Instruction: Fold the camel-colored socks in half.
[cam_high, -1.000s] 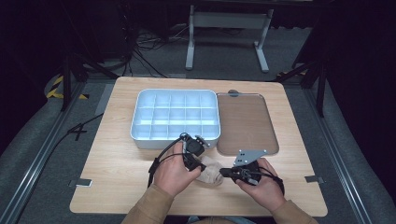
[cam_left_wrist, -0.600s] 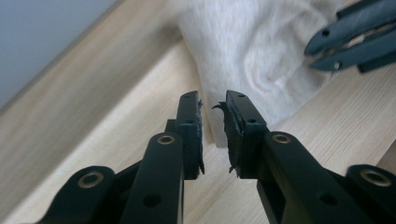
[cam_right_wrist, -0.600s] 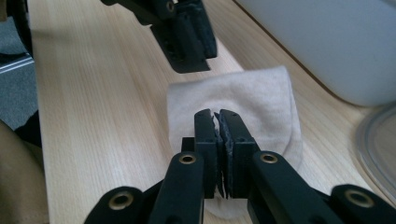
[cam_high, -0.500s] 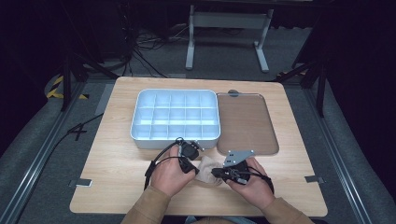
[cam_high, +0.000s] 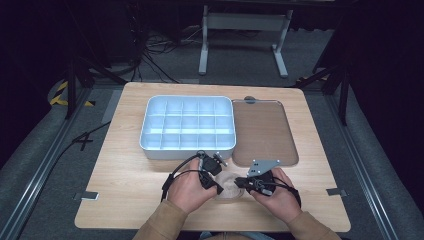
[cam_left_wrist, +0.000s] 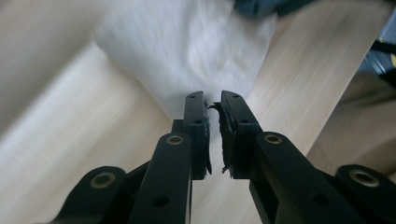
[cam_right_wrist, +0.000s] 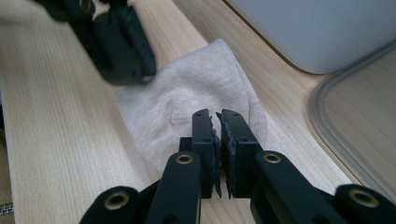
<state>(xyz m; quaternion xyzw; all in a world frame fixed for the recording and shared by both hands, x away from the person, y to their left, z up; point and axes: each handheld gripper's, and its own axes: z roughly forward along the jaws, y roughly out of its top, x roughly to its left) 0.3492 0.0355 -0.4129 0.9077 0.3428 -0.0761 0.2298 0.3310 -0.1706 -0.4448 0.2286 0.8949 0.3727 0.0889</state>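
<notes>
The wooden table carries a white compartment tray with a flat brown lid beside it. Near the front edge lies a small beige cloth. The left gripper (jaws just closing) pinches its edge; the right gripper, jaws nearly together and easing apart, rests over it.

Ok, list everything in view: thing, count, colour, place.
Table: one, light wood, centre.
Compartment tray: one, pale blue-white, far middle of table.
Lid: one, brownish with grey rim, right of the tray.
Cloth: one, beige, near edge, between the grippers.
Metal stand: one, grey, on floor beyond table.
Left gripper: one, black, nearly shut at the cloth's edge.
Right gripper: one, black, nearly shut over the cloth.
Hands: two, tan sleeves, bottom.
</notes>
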